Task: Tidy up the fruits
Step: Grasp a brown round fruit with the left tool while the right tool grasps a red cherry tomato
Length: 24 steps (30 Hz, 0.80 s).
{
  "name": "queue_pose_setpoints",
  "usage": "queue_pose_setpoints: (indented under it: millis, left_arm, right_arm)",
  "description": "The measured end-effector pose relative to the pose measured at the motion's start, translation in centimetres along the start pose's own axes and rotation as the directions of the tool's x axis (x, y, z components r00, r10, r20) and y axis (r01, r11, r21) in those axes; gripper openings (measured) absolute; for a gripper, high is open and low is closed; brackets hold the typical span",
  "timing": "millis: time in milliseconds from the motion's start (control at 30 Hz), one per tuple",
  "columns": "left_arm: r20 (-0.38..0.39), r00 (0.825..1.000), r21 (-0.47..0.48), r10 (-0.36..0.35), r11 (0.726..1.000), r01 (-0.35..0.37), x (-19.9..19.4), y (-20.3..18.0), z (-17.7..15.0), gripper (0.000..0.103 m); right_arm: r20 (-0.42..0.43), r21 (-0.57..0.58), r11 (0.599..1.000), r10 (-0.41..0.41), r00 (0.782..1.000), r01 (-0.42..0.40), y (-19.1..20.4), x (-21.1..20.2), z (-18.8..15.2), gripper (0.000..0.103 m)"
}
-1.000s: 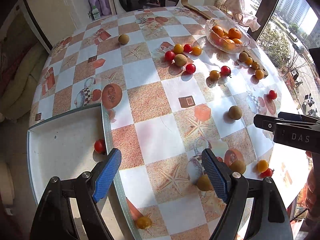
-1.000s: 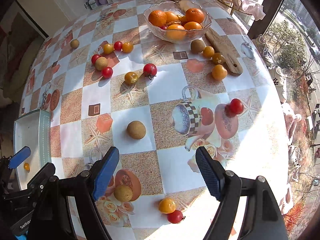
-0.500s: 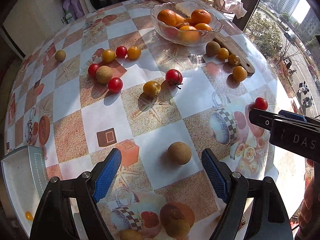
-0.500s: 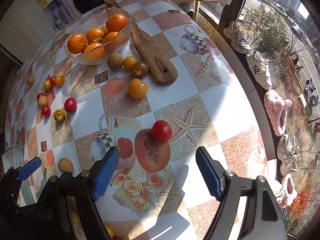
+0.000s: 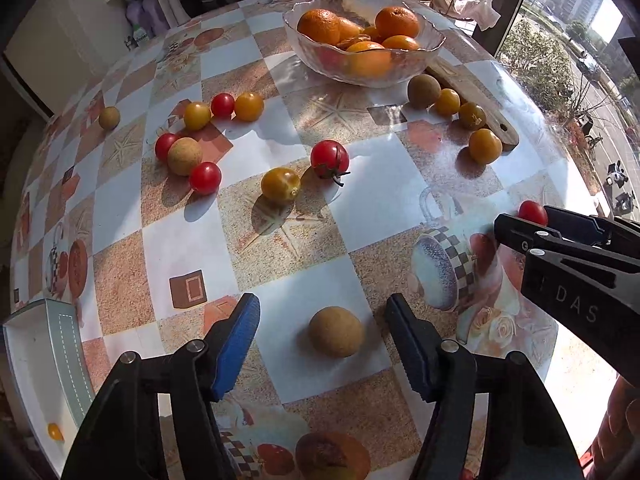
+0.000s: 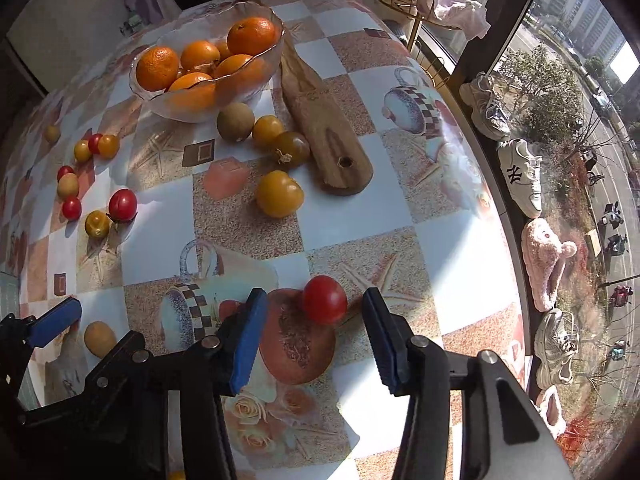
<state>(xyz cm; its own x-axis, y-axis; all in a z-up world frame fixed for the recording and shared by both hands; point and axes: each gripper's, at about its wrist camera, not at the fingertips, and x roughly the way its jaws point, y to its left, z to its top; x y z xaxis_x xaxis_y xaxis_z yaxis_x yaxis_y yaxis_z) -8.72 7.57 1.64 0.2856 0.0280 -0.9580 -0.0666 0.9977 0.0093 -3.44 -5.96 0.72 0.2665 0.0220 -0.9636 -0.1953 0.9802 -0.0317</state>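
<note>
My left gripper [image 5: 320, 330] is open, its blue pads on either side of a tan round fruit [image 5: 335, 331] on the table, not touching it. My right gripper [image 6: 316, 330] is open around a red cherry tomato [image 6: 324, 299], which lies between the fingertips. In the left wrist view the right gripper [image 5: 532, 220] shows at the right with that tomato [image 5: 532, 212] between its tips. A glass bowl of oranges [image 5: 362, 38] stands at the back. Red, yellow and tan fruits lie scattered over the table.
A white tray [image 5: 36, 364] with one small yellow fruit [image 5: 55, 431] sits at the left edge. A wooden board [image 6: 322, 120] lies beside the bowl. The table's right edge drops off toward a window with shoes [image 6: 520, 176] below.
Both grippers have moved forward and down. The left one left the tray and now brackets the tan fruit. The right one swung right and closed in around the red tomato.
</note>
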Motion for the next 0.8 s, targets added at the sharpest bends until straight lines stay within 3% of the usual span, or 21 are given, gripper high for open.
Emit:
queue_pose_setpoints:
  millis: [67,100,167,400,800]
  left_arm:
    - [0.011,1.000,0.005,0.013,1.000,-0.014,-0.1,-0.2,0.1,0.047]
    - [0.012,1.000,0.005,0.011,1.000,-0.012,-0.2,-0.2,0.2,0.044]
    - [0.014,1.000,-0.008,0.000,1.000,0.000,-0.2,0.2,0.2,0.026]
    - [0.042,0.996,-0.070,-0.082,0.994,0.085,-1.3,2.6,-0.2,0.027]
    - [0.060,0.995,-0.141,-0.075,0.987,0.083,-3.4,7.3,-1.8,0.027]
  right_arm:
    - [0.005,-0.026,1.000,-0.002,1.000,0.002,0.5,-0.2,-0.1,0.031]
    - [0.007,-0.036,0.999,0.001,1.000,-0.001,0.8,-0.3,-0.1,0.022]
    - [0.008,-0.038,0.999,-0.001,1.000,0.001,1.1,-0.3,-0.1,0.022]
    - [-0.001,0.017,0.997,0.077,0.997,-0.077,0.2,-0.7,-0.4,0.022]
    - [-0.010,0.001,0.989,0.147,0.989,-0.147,2.3,-2.3,-1.8,0.022]
